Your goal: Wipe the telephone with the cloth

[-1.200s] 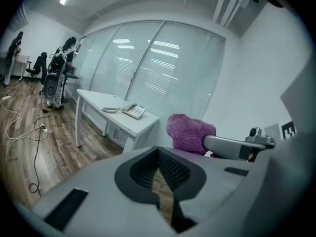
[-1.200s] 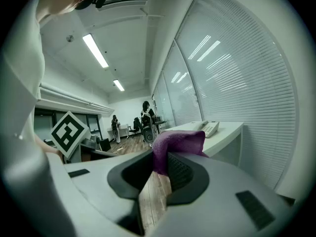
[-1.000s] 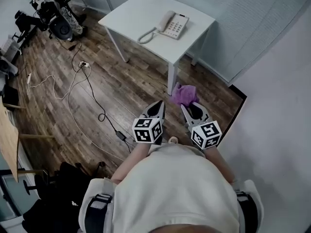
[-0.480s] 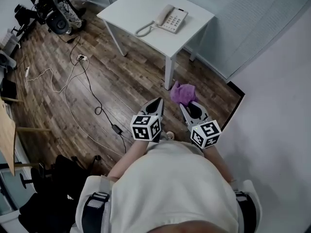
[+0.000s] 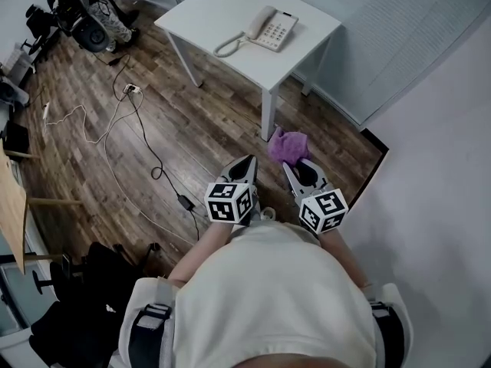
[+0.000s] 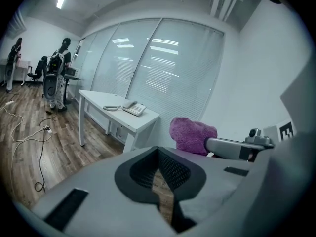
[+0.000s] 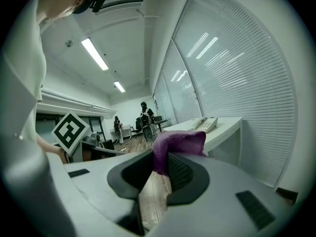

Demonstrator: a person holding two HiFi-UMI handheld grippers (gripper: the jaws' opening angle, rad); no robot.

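Table (image 5: 215,10): we see it drifted slightly up the head view; both claws unmoved.
Left gripper (image 5: 247,162): jaws closed together, empty.
Right gripper (image 5: 298,165): clamped on purple cloth (image 5: 288,146).
Telephone (image 5: 270,29): on table, well ahead of us.

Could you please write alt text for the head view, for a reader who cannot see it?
Seen from above, a person's right tongs grip a purple cloth, while the left tongs beside them are shut and empty. Ahead, across a wooden floor, a white telephone sits on a white table.
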